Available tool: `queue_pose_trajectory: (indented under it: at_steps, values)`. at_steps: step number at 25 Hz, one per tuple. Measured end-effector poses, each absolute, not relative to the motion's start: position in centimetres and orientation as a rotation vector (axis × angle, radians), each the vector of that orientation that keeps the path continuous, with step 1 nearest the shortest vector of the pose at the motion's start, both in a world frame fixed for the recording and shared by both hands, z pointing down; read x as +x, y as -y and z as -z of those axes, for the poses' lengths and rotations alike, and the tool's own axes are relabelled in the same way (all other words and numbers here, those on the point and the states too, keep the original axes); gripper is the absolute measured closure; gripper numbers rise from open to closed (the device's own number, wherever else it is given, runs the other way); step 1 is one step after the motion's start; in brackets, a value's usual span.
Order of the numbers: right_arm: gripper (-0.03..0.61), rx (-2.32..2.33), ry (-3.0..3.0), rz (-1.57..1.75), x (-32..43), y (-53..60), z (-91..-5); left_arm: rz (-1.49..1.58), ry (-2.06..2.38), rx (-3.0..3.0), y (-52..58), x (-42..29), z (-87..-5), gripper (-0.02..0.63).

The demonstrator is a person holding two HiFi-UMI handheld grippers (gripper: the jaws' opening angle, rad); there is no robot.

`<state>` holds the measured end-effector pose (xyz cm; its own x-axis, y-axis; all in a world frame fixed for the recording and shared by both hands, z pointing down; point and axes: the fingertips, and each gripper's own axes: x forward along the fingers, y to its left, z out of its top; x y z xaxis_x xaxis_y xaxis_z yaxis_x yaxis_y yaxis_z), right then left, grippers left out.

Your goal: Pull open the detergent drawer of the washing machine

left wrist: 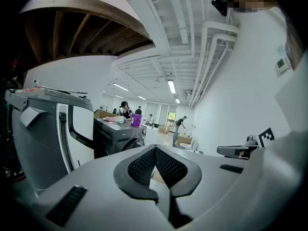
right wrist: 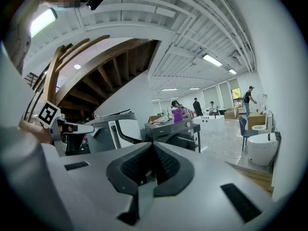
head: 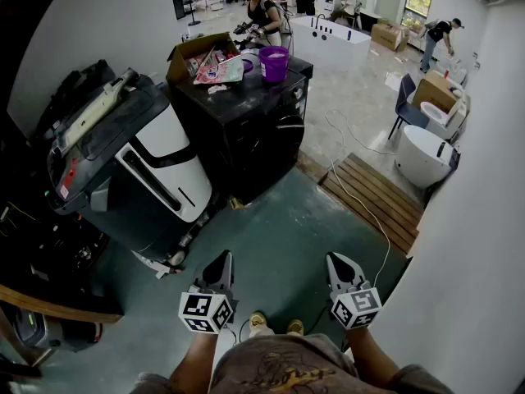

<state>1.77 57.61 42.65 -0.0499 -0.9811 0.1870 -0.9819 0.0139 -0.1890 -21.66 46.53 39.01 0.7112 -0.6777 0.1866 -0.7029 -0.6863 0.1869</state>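
A black front-loading washing machine stands a few steps ahead of me, its round door facing right. Its detergent drawer is too small to make out from here. The same machine shows far off in the left gripper view and the right gripper view. My left gripper and right gripper hang side by side low in the head view, over the green floor and well short of the machine. Both have their jaws together with nothing between them.
A cardboard box and a purple bucket sit on the washer. A large grey-and-white machine leans at its left. A wooden pallet and a loose cable lie to the right, with white tubs and people beyond.
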Motion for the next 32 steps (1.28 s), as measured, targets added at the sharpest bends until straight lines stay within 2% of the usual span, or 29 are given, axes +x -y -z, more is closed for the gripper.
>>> queue_pose_trajectory:
  at_steps: [16, 32]
  values:
    - [0.581, 2.157, 2.298, -0.41, -4.3, -52.7, -43.3, -0.166, 1.021, 2.709, -41.7, -25.0, -41.0, 0.593]
    - [0.581, 2.157, 2.292, -0.443, -4.2, -43.1, -44.9, -0.112, 1.026, 2.68, -32.5, -23.8, -42.4, 0.594]
